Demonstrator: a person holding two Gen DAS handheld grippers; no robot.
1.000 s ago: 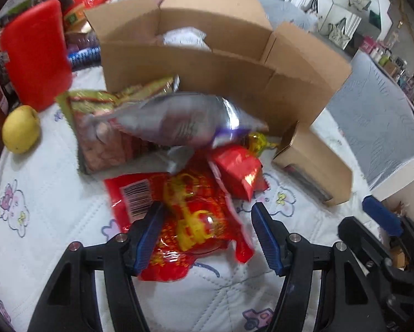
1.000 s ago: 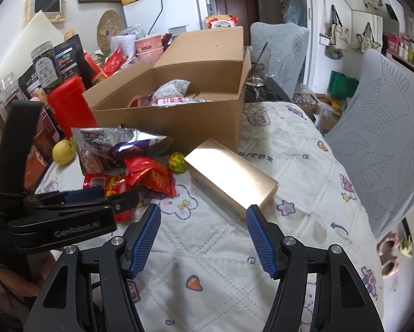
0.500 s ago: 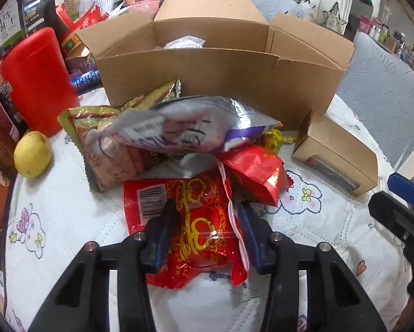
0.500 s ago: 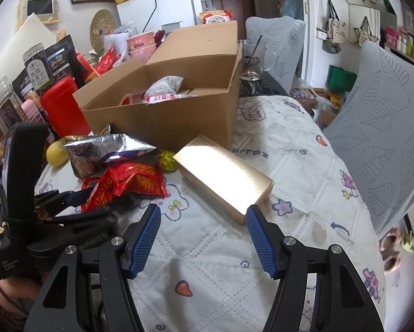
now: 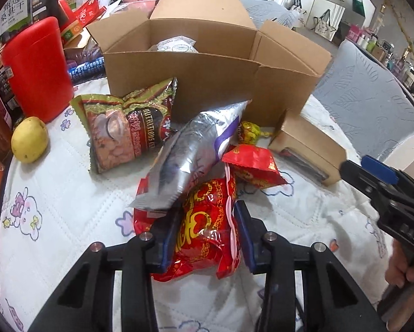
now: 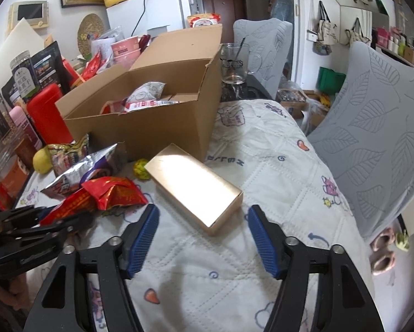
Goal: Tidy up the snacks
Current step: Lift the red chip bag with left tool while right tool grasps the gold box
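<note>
My left gripper (image 5: 207, 232) has just been closing and now clamps the red snack packet (image 5: 207, 221) between its pads; the silver bag (image 5: 190, 160) rides on it, possibly snagged. My right gripper (image 6: 202, 238) has just been widening, empty, the gold box (image 6: 196, 188) just ahead. The cardboard box (image 5: 207, 80) lies beyond, awaiting both.

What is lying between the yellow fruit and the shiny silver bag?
A dark red snack bag lies between the yellow fruit and the silver bag, seen in the left wrist view.
</note>
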